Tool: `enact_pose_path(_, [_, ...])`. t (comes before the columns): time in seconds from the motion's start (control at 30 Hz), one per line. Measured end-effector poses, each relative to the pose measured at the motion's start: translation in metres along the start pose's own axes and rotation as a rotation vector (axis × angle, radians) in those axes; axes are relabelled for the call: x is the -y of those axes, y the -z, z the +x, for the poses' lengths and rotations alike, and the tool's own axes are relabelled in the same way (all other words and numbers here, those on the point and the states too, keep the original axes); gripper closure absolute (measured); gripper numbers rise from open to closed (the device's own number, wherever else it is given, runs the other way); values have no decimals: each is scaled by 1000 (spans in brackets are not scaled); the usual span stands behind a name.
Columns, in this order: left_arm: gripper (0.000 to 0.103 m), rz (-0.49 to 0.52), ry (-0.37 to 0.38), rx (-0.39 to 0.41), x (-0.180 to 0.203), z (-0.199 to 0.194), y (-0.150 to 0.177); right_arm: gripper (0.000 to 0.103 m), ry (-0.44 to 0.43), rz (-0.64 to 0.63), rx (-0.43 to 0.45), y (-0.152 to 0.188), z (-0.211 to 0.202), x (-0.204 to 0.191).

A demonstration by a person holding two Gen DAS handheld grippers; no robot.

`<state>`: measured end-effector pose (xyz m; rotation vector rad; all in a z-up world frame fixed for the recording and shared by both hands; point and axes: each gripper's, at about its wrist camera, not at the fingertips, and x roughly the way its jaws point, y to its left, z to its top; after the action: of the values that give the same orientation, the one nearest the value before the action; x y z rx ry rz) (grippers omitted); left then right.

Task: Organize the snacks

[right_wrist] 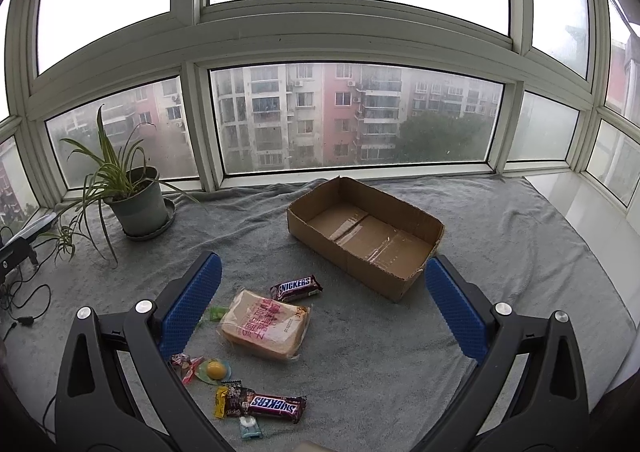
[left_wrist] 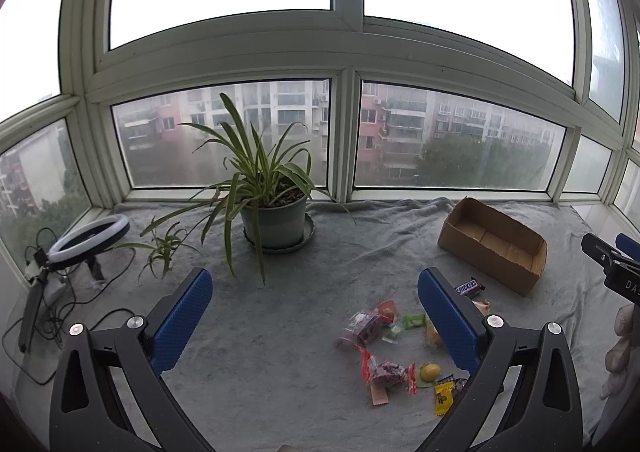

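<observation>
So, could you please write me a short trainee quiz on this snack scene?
1. True or false: the cardboard box already holds snacks.
2. How many Snickers bars lie on the grey cloth?
3. Which sits nearest the box: A) the far Snickers bar, B) the bread pack, C) the yellow candy?

Key: 1 false; 2 two, counting the near Snickers bar; 3 A.

Left gripper (left_wrist: pixel 314 298) jaws wide apart, snacks (left_wrist: pixel 394 348) on grey cloth (left_wrist: pixel 280 332), cardboard box (left_wrist: pixel 494 244)
</observation>
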<state>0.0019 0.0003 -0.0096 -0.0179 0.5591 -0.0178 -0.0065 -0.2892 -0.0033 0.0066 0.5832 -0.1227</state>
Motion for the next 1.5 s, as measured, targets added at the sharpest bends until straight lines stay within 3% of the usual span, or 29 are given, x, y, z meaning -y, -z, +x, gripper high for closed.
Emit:
enact_pose_path(0.3, [1, 9, 20, -48, 4, 14, 8, 0, -35, 28, -67, 17, 19, 16])
enact_pose_path(0.7, [6, -3, 71, -143, 3, 46, 26, 0, -94, 118, -77, 31, 35, 42])
enact_pose_path(0.87, [9, 3, 124, -184, 10, 61, 29, 0, -80, 87, -140, 37, 52, 39])
enact_pose_path(1.13, [19, 12, 239, -269, 30, 91, 34, 0, -147, 115, -223, 46, 83, 42])
enact_pose_path(1.37, [34, -2, 343, -361, 51, 125, 38, 1, -218, 134, -286, 53, 111, 39])
enact_pose_path(1.5, [41, 0, 398, -413, 67, 143, 42, 7, -252, 148, -337, 60, 130, 34])
